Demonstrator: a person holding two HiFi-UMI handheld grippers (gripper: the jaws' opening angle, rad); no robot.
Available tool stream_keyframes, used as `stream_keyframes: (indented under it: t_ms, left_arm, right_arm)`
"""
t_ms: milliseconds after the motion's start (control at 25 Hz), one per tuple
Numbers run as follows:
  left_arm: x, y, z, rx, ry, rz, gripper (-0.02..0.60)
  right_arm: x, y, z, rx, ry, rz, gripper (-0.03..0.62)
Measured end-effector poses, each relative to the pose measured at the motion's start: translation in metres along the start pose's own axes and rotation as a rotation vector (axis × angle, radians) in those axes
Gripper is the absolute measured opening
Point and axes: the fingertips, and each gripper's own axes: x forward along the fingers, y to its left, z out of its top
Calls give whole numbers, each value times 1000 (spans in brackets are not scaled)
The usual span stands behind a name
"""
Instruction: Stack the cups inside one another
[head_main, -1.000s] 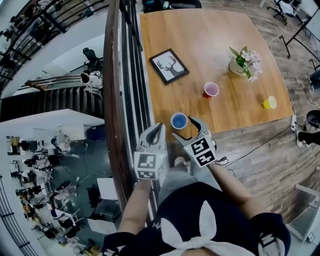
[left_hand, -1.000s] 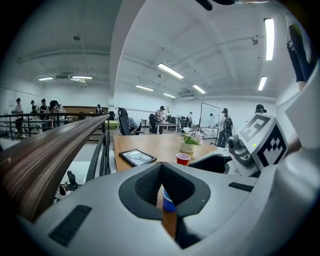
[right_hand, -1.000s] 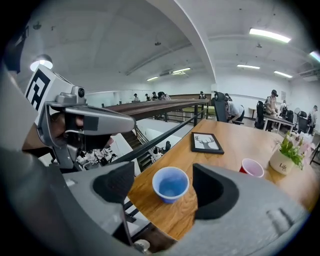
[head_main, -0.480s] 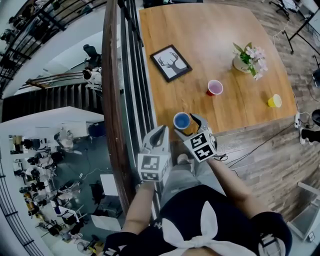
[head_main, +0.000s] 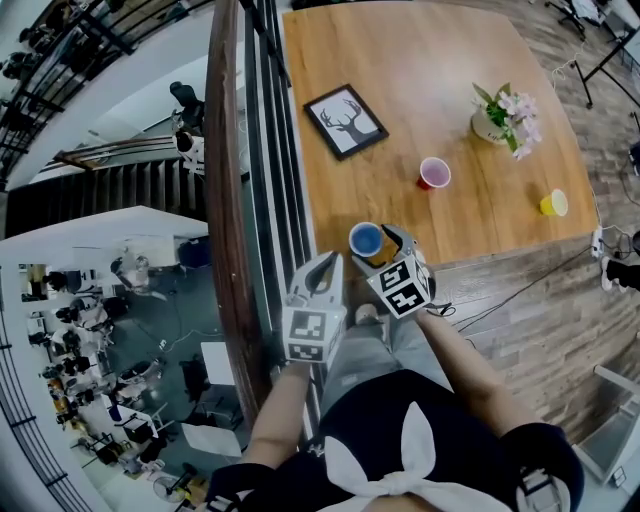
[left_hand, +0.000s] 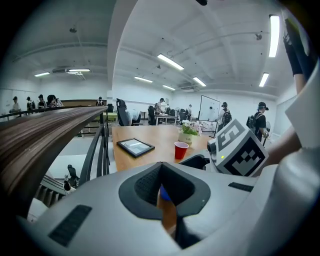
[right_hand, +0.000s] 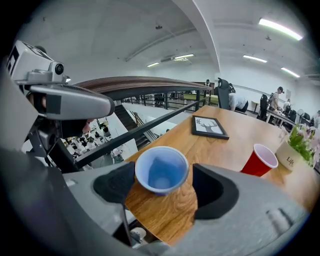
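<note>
Right fingers (right_hand: 216, 192): spread wide on the right gripper (right_hand: 164, 187) — the blue cup (right_hand: 161, 175) stands upright between them, rim against one finger, a gap to the other.
Left fingers (left_hand: 145, 185): tips drawn together on the left gripper (left_hand: 161, 166), nothing held; it hangs off the bench's near edge, beside the right gripper.
Blue cup: on the bench (head_main: 420, 60), at its near corner by the wooden railing (head_main: 225, 150).
Red cup (head_main: 433, 173): upright, mid-bench.
Yellow cup (head_main: 553, 204): at the right edge — well apart from both.
Other things: deer picture frame (head_main: 345, 121) lying flat; flower pot (head_main: 500, 115) beyond the red cup.
</note>
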Motion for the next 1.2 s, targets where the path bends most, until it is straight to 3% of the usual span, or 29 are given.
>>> stream_keyframes:
  t_ms: [120, 600, 1200]
  left_arm:
    - [0, 3, 1, -10, 1, 5, 16]
    - [3, -3, 2, -37, -2, -18, 15]
    - [4, -7, -8, 25, 34, -16, 15]
  right_arm:
    - [0, 1, -2, -24, 23, 12, 327]
    - [-3, 2, -2, -32, 16, 12, 325]
    - [-33, -7, 23, -37, -57, -2, 324]
